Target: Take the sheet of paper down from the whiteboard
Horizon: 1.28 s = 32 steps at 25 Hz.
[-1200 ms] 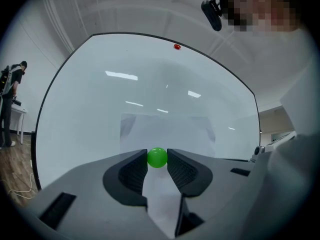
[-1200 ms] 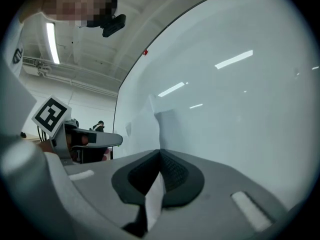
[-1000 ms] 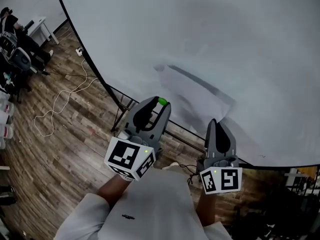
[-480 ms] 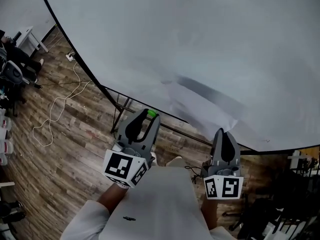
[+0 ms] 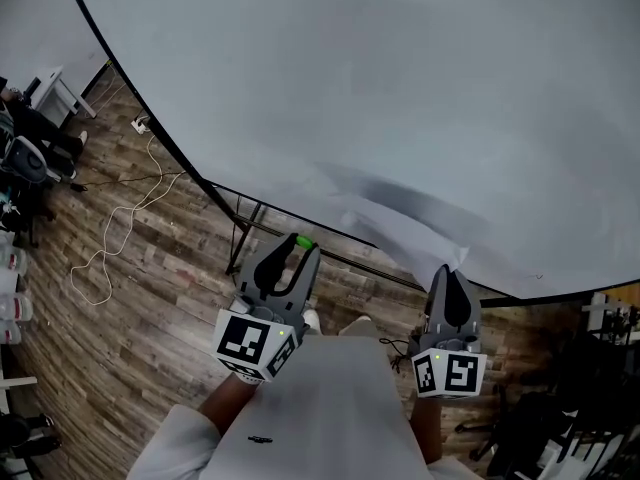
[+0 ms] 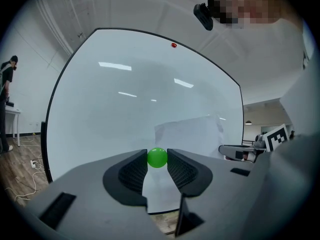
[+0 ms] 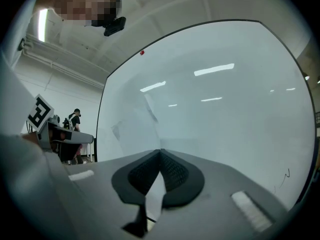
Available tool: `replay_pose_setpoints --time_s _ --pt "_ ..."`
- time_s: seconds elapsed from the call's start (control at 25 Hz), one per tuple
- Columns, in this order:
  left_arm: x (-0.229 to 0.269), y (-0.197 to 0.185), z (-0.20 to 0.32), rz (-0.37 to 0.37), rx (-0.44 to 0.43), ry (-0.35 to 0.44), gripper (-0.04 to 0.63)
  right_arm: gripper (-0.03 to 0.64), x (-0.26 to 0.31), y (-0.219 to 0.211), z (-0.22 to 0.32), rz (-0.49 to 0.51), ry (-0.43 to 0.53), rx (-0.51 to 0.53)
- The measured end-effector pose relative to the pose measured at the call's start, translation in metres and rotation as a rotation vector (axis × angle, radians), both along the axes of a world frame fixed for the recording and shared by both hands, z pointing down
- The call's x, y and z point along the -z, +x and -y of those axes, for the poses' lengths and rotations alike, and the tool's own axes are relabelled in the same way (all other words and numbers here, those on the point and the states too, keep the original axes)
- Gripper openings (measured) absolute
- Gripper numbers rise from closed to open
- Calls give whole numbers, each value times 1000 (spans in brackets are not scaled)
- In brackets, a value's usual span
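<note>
Pinching the sheet of paper (image 5: 400, 223), the right hand-held gripper (image 5: 446, 272) hides its corner.

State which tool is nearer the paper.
Right. The right tool is clamped on the paper's edge. The left tool, holding a green ball, is off to the paper's left, not touching it.

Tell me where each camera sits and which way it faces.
Head view: on the head, steeply down at the whiteboard; left gripper, right gripper, white shirt show.
Left gripper view: on that gripper, facing the whiteboard; jaws hold a green ball.
Right gripper view: on that gripper, along the whiteboard; jaws pinch the sheet of paper.
All share that sheet.
</note>
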State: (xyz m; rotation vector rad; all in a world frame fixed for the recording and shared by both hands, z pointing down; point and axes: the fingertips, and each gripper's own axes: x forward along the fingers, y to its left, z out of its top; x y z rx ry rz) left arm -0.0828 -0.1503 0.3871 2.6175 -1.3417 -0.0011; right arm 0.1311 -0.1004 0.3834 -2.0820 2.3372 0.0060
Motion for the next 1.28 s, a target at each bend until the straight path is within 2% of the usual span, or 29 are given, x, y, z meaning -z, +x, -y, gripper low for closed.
replay_pose_setpoints --time_s 0.64,1.28 --pt "-8 -1 7 4 3 -24 127 11 -9 -14 15 -5 -30 39" --pt "-10 3 16 0 -8 -34 127 11 -8 -15 29 8 -34 34"
